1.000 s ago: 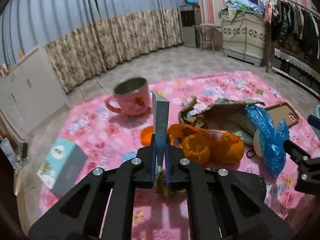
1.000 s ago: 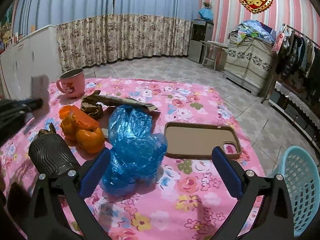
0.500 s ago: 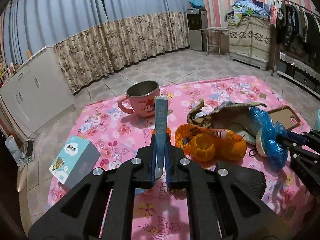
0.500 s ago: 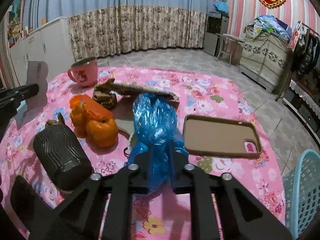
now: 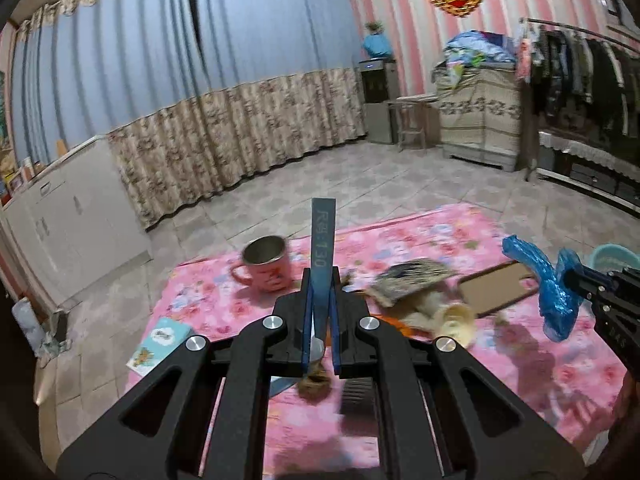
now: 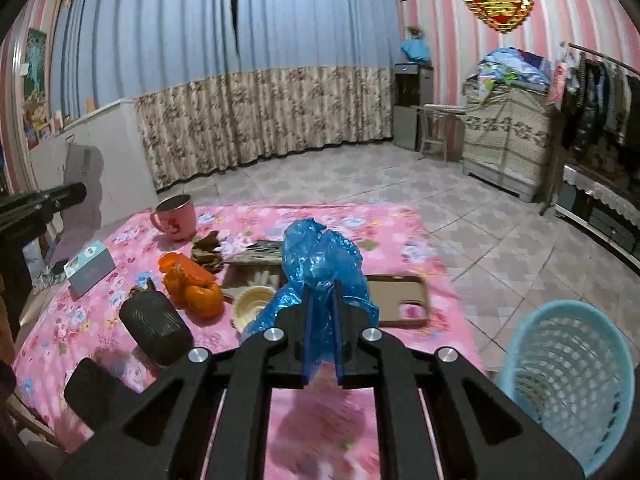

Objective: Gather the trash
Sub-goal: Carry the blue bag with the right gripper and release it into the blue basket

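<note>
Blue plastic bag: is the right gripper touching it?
Touching. The right wrist view shows the right gripper shut on the blue plastic bag, with the plastic pinched between its pads; the left wrist view shows the bag hanging from it above the pink tablecloth.

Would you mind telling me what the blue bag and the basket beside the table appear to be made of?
The blue bag looks like thin glossy plastic film: translucent, crinkled, bunched. The basket looks like matte moulded plastic, pale turquoise with a lattice of holes; its exact plastic is unclear.
</note>
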Available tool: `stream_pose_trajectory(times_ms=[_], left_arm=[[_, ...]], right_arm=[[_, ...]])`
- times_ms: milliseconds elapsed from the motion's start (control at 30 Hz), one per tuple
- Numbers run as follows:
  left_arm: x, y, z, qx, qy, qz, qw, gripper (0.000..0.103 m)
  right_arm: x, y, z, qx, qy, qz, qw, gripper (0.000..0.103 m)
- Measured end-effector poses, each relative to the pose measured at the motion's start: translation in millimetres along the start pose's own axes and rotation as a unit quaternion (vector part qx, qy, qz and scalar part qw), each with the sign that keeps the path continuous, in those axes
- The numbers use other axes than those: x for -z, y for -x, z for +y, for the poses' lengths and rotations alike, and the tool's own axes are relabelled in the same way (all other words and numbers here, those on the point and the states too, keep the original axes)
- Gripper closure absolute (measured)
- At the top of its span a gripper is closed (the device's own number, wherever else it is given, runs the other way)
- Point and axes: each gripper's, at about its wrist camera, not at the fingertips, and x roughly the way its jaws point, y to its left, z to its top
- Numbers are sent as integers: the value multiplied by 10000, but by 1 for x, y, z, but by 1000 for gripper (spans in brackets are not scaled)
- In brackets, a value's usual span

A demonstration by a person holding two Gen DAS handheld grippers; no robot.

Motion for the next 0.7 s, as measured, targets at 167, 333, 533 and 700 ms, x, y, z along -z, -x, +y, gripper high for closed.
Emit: stream_pose_trajectory(times_ms=[167,333,533,700], left_arm=[[5,15,-46,620,-66,-137,9980,97],[8,26,-107,1145,-443,-164,9923,97],[1,35,-176,1807,-554,-305,9815,97],[1,36,-232,2388,-633,-317,9685,97]], right_arm=[[16,42,-39,410,-151,-149,9989,94],[36,74,-86,967,-416,-208,9942,94],[45,92,-144,1639,-721,-132,9837,94],[49,99,-177,1953,-952,-143,9760,94]])
